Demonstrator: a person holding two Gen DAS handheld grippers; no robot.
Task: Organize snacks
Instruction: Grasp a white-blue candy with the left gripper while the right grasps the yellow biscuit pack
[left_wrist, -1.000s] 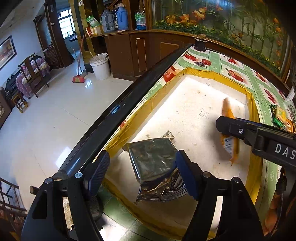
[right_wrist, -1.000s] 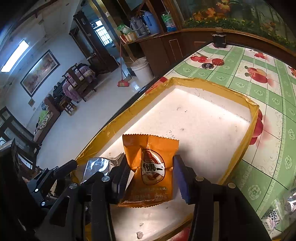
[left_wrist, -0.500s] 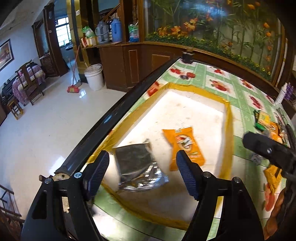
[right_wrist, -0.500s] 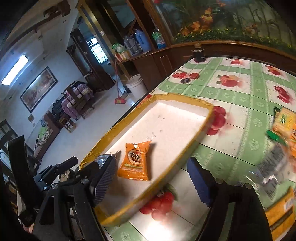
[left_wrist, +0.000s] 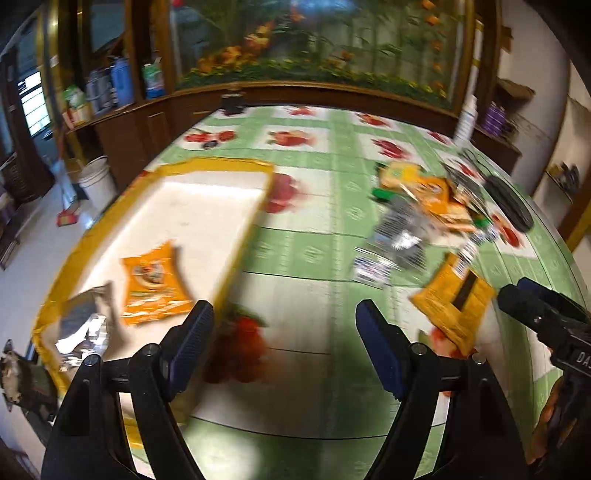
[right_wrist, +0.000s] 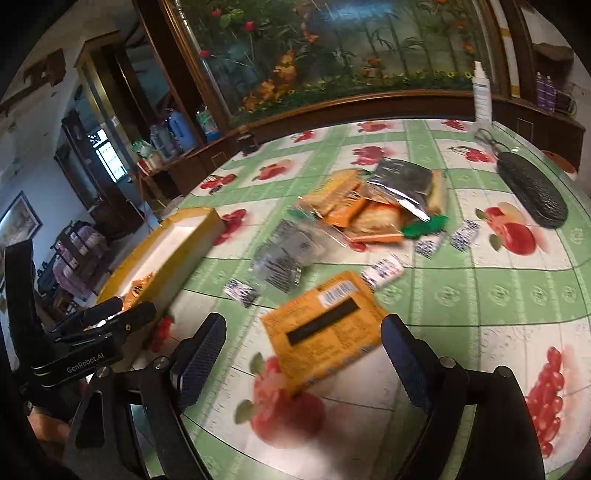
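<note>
Snacks lay in two places: some already in the tray, most loose on the desk. Right claw (right_wrist: 303, 360) stood wide, jaws opening, nothing between the pads, tilted down at the desk. Just ahead of its tips, flat on the fruit-print desk (right_wrist: 517, 295), lay an orange packet (right_wrist: 325, 328) with barcode side up. Looked light, thin and crinkly, probably a slick film wrapper; best pinched across its short width near the middle, or by a sealed edge, gently enough to spare whatever brittle contents might be inside. Farther ahead sat the heap of mixed packets (right_wrist: 373, 206), with a silver foil pouch on top. Small white sachets (right_wrist: 388, 271) were scattered around; judged too flat for an easy pinch.

Left claw (left_wrist: 282, 345) was likewise spread and empty, jaws opening, over bare desk. Ahead and to its left sat the yellow-rimmed tray (left_wrist: 221, 164), holding an orange snack bag (left_wrist: 155, 284) and a silver bag (left_wrist: 83, 325) side by side near the close end. Foil likely slippery and puffy. Blur hid finer detail.
</note>
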